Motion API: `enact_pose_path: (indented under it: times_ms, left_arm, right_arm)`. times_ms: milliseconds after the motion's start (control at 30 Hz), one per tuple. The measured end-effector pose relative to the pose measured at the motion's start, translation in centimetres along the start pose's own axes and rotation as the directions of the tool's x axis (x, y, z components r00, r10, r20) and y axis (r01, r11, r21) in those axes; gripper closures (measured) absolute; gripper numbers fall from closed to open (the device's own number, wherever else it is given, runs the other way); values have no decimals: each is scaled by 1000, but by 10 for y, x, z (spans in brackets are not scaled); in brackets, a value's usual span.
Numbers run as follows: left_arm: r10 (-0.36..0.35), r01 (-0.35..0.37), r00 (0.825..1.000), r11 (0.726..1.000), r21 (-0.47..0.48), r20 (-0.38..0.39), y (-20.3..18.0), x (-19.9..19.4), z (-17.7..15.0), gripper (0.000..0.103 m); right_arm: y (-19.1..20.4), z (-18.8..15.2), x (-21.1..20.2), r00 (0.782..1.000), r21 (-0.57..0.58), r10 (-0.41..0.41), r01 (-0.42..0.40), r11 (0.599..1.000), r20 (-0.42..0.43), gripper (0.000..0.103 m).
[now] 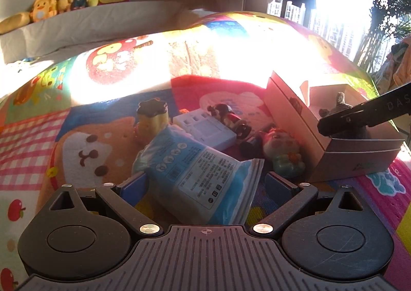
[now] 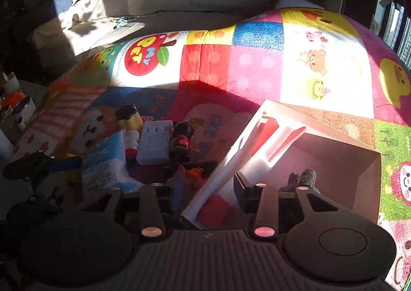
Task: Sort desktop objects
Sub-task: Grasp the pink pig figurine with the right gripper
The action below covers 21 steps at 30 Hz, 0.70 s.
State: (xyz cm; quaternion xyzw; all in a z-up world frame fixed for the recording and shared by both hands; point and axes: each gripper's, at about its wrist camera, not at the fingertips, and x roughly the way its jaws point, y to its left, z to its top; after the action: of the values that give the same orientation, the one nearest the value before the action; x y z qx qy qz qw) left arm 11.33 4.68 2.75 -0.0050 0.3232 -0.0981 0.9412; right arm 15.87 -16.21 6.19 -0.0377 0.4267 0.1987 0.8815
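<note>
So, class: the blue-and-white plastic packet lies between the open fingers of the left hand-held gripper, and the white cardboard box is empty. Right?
Not quite. The white cardboard box holds a small grey fuzzy toy, as the right wrist view shows. The blue-and-white plastic packet does lie between the open left hand-held gripper.

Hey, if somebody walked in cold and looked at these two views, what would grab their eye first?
The bright cartoon patchwork play mat, half in harsh sunlight, fills both views. On its shaded part sits a cluster of small things, led by the blue-and-white packet between the open fingers of the left gripper. To the right stands an open cardboard box with a grey plush toy inside.
</note>
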Motion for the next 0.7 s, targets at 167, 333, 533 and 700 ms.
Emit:
enact_pose_path:
  times_ms: [167, 333, 533, 700]
  left_arm:
    - [14, -14, 1000, 1000, -11, -10, 1, 1, 3, 3]
    - [13, -14, 1000, 999, -50, -8, 0, 7, 11, 2]
    - [77, -77, 997, 996, -43, -2, 1, 22, 16, 7]
    - [77, -78, 997, 997, 11, 24, 6, 2, 5, 26]
  right_arm:
    - [-19, -26, -1, 981, 154, 188, -178, 972, -55, 46]
    - [-1, -45, -14, 940, 143, 320, -303, 942, -116, 44]
    - [38, -54, -44, 978, -71, 208, -209, 975, -21, 44]
    - [66, -56, -62, 986, -237, 129, -101, 966, 107, 44]
